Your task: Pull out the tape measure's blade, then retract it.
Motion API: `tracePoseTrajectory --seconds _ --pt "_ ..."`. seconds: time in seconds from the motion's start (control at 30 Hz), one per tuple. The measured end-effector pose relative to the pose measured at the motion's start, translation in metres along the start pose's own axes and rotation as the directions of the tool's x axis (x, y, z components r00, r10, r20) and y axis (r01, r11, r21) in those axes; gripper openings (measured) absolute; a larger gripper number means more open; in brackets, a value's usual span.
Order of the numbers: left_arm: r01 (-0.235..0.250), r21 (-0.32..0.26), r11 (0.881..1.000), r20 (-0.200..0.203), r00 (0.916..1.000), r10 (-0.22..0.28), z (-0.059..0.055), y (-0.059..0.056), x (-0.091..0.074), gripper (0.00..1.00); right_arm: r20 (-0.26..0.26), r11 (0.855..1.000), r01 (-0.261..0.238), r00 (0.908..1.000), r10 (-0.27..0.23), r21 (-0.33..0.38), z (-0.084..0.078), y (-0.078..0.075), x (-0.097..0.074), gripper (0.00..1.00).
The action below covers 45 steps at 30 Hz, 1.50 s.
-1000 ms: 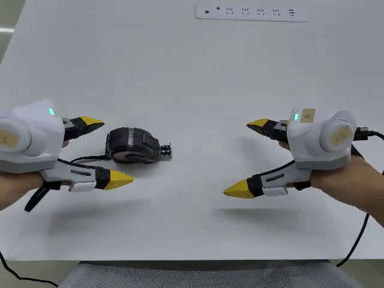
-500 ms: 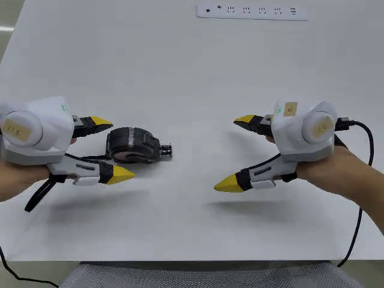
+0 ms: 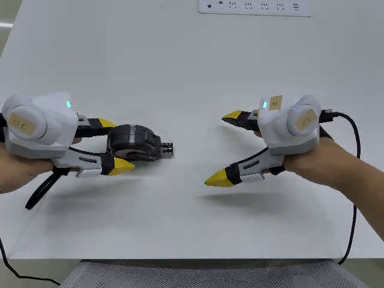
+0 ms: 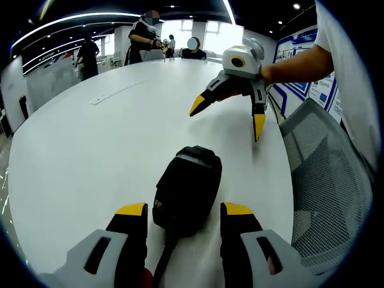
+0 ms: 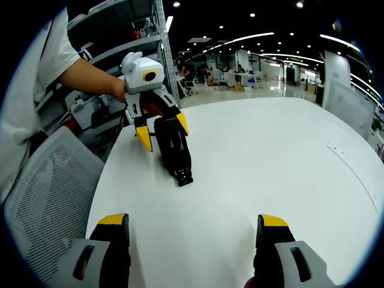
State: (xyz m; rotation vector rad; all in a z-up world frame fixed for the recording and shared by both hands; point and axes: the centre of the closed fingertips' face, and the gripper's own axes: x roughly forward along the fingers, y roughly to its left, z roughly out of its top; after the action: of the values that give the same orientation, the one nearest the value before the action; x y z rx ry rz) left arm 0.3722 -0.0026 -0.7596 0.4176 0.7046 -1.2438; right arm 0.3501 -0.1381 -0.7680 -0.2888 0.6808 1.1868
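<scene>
White table (image 3: pixel 180 72), tape measure (image 3: pixel 135 143), power strip (image 3: pixel 255 6)

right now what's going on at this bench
A person works at a white table with a two-jaw gripper in each hand. The left gripper is open, its jaws on either side of the black tape measure lying on the table, not visibly clamped on it. The right gripper is open too, hovering well apart from the tape measure and pointing toward its hook end. The blade is not yet pulled out.
</scene>
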Motion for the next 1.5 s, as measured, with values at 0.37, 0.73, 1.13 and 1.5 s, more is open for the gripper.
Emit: tracePoseTrajectory --seconds 0.37,0.73,1.13,1.5 --pt "0.008 0.033 0.999 -0.009 0.9999 -0.008 -0.003 0.001 0.001 0.33 -0.006 1.0 -0.019 0.9998 0.019 -0.009 -0.001 0.001 0.008 0.82" --pt "0.01 0.066 0.998 -0.016 0.9998 -0.009 -0.002 0.002 0.002 0.29 -0.01 0.999 -0.027 0.9996 0.027 -0.041 0.004 0.002 0.014 0.77" --pt "0.012 0.063 0.998 -0.037 0.9993 -0.01 -0.004 0.002 0.003 0.29 0.004 0.997 -0.045 0.999 0.045 -0.065 0.01 -0.001 0.028 0.66" --pt "0.018 0.054 0.998 -0.037 0.9992 -0.016 -0.004 0.002 0.003 0.28 0.033 0.99 -0.071 0.9966 0.076 -0.123 0.02 0.002 0.048 0.49"
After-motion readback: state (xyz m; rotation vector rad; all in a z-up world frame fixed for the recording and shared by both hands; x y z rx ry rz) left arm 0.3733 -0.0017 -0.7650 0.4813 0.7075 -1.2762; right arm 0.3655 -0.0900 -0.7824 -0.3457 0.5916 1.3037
